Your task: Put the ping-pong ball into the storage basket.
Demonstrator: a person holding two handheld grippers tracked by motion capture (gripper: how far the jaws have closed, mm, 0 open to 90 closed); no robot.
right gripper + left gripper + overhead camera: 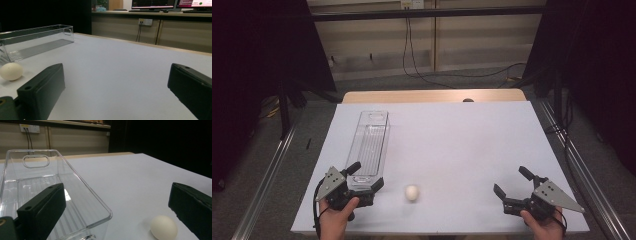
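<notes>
At the lower centre of the high view: small off-white egg lying loose on the pale grey surface, just right of the near end of a long, narrow clear plastic bin that runs up the left half of the frame. Left tool at lower left, released, jaws spread across the bin's near end. Right tool at lower right, released, jaws wide, well apart from the egg. Bin looks empty.

Left gripper view: egg at lower right, nearer the right-hand jaw, not touched. Bin takes the left half; ribbed floor, oval handle cut-out in the far wall. One jaw sits over the bin's near corner.

Right gripper view: egg at far left of frame, outside the jaws; bin behind it at upper left. Bare surface between the jaws.

Risks, as I judge them: egg is round and free, so a glancing jaw could roll it toward the near edge. Closing too hard could crack the shell. The left tool's jaw over the rim could nudge or tip the light bin while turning toward the egg.

Writing: monitors at upper right of the right gripper view show text, too small to read. No brands legible elsewhere.
</notes>
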